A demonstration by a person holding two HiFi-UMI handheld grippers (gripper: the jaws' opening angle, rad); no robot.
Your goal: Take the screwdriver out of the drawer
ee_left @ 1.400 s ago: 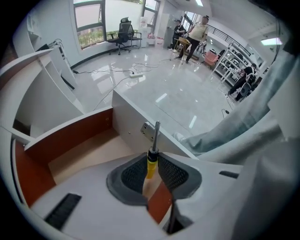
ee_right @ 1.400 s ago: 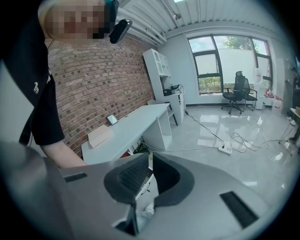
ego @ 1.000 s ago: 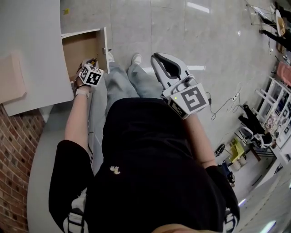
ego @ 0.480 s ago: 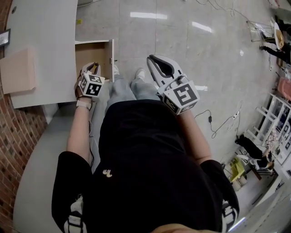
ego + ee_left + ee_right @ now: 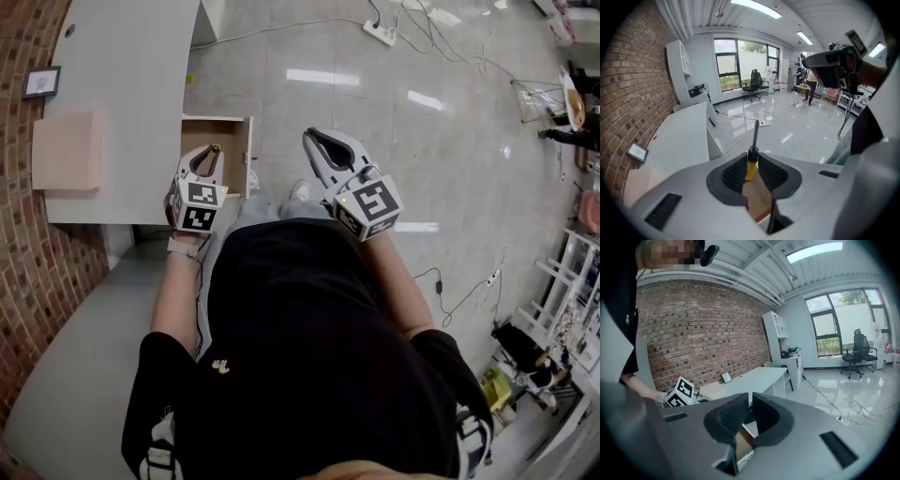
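Note:
My left gripper (image 5: 751, 161) is shut on a screwdriver (image 5: 750, 165) with a yellow handle, a black collar and a metal shaft that points up beyond the jaws. In the head view the left gripper (image 5: 206, 161) hangs over the near end of the open wooden drawer (image 5: 234, 131), with the screwdriver (image 5: 214, 150) sticking out of it. The drawer (image 5: 757, 199) also shows below the jaws. My right gripper (image 5: 327, 150) is held to the right of the drawer, above the floor. The right gripper (image 5: 750, 405) is shut with nothing between its pads.
The drawer pulls out of a white desk (image 5: 122, 84) against a brick wall (image 5: 23, 272). A cardboard box (image 5: 66, 150) and a small picture frame (image 5: 42, 82) lie on the desk. A power strip (image 5: 380, 32) with cables lies on the glossy floor beyond.
The left gripper has come up out of the drawer with the screwdriver in its jaws. The head view has shifted, showing more of the desk. The right gripper has stayed beside the drawer.

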